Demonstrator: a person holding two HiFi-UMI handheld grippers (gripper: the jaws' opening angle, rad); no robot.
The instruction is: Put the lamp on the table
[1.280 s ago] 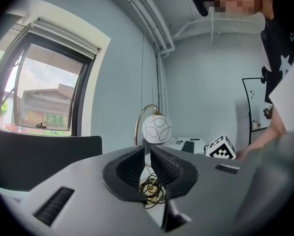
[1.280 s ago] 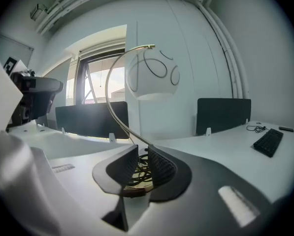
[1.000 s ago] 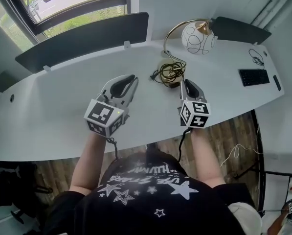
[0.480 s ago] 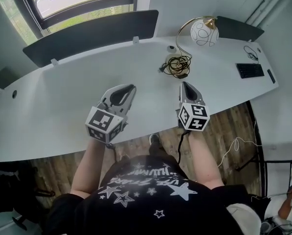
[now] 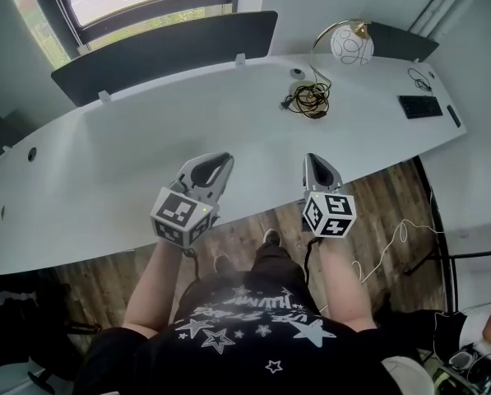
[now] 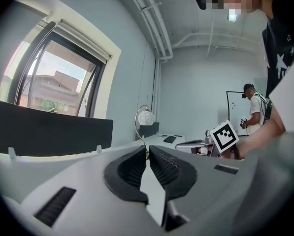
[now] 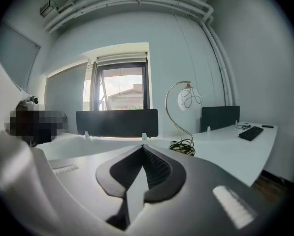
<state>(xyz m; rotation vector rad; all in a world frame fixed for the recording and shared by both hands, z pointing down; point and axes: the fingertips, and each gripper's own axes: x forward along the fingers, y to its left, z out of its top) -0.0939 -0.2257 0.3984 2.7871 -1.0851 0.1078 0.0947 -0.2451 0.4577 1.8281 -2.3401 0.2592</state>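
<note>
Now, lamp (image 5: 350,45): upright on the tabletop (image 5: 146,163) close to its far edge, toward the right end; brass arc, white globe hanging clear of the surface.
Cord (image 5: 311,99): loose coil at the base, on the side facing the near edge.
Keyboard (image 5: 414,106): further along toward the right end, apart from the lamp.
Step, my reading: placement looks complete; what remains is a clean retreat.
How to do it well: I would keep both grippers on my side of the near edge, make no sweep toward the coil (a snag there could tip the globe), and confirm the base sits flat before calling it.
Left gripper (image 5: 218,160): over the near edge, well apart from the lamp; pads drawn together to a thin slit, nothing between, touching nothing.
Right gripper (image 5: 311,160): alongside at the near edge; pads meeting at the tips, empty, pointed roughly at the lamp.
</note>
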